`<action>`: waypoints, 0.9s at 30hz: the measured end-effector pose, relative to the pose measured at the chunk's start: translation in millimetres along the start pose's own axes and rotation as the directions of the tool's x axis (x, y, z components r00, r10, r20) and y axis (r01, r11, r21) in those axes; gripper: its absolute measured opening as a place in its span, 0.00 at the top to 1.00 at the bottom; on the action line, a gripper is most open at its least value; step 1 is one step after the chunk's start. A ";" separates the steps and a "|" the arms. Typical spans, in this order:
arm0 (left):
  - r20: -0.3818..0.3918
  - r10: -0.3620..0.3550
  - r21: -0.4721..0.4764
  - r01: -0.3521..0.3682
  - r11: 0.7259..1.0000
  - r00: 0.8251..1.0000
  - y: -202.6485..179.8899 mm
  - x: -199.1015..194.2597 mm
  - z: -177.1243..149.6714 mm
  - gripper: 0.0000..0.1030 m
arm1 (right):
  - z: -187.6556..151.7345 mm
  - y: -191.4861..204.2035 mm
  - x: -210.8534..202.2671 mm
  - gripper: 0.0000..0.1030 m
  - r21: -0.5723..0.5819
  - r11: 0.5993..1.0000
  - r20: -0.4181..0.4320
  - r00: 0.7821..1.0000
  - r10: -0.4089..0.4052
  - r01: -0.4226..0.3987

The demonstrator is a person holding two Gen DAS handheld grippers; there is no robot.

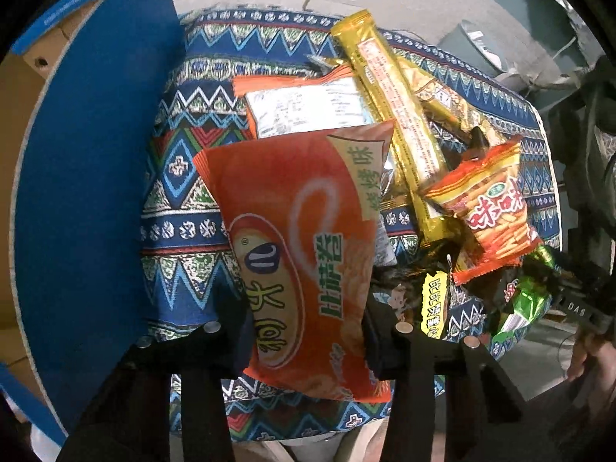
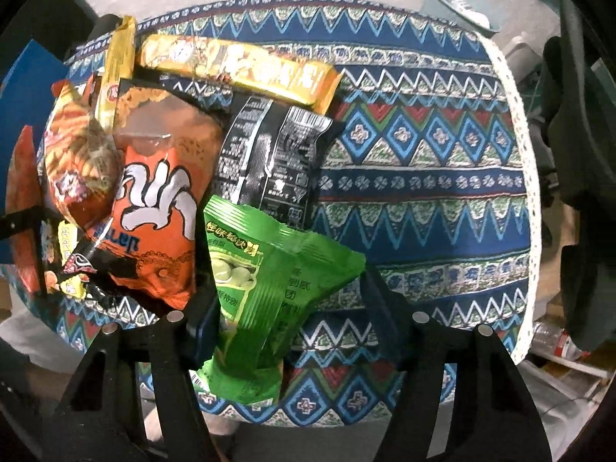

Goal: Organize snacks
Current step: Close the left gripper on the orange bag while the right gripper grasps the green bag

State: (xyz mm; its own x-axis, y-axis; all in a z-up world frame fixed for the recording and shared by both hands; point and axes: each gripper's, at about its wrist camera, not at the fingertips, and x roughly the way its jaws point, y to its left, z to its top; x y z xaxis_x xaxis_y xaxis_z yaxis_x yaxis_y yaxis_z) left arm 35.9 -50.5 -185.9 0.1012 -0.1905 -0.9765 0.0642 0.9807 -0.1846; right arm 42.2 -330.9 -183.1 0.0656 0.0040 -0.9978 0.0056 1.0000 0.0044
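Observation:
My left gripper (image 1: 308, 327) points down at the patterned table (image 1: 184, 192), shut on a large orange chip bag (image 1: 296, 238) with a pad against each side. In the right wrist view, my right gripper (image 2: 292, 300) straddles a crumpled green snack bag (image 2: 261, 300). Its left pad touches the bag, the bag's upper corner reaches the right fingertip, and cloth shows in the gap below, so I read it as open. The left wrist view also shows the green bag (image 1: 527, 300) at the table's near right edge, beside one of the right gripper's fingers (image 1: 577, 310).
A blue cardboard box flap (image 1: 88, 154) stands left of the table. Piled snacks include a long yellow pack (image 1: 396, 107), a small red-orange bag (image 1: 492, 208), an orange bag with a white hand print (image 2: 154, 192) and a black bag (image 2: 269, 154). Bare cloth (image 2: 423, 192) lies to the right. A grey bin (image 2: 458, 0) stands on the floor.

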 end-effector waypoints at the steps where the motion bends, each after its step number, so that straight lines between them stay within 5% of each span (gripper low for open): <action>1: 0.010 0.007 0.010 -0.007 1.000 1.000 -1.5 -3.1 -1.2 0.55 | 0.7 -0.1 -1.4 0.36 0.000 1.000 0.006 1.000 -0.004 0.004; 16: 0.140 0.066 0.128 -0.084 0.988 0.988 -22.8 -45.7 -7.7 0.55 | -0.9 12.9 -67.9 0.38 -0.074 0.992 0.180 0.980 -0.089 0.103; 20: 0.196 0.093 0.152 -0.124 0.981 0.976 -23.6 -56.5 -9.7 0.55 | 5.9 13.7 -75.3 0.38 -0.077 0.993 0.227 0.971 -0.074 0.094; 27: 0.209 0.055 0.153 -0.089 0.984 0.976 -18.9 -63.2 -2.7 0.55 | 15.9 29.4 -88.2 0.38 -0.112 0.993 0.280 0.960 -0.011 0.044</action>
State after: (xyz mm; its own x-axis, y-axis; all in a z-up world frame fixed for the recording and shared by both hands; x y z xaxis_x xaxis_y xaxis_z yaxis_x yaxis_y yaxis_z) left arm 25.6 -56.9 -121.0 0.3095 -0.1408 -0.9404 0.2064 0.9753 -0.0781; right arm 52.4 -301.9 -93.9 0.3419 -0.0087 -0.9397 -0.1035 0.9935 -0.0469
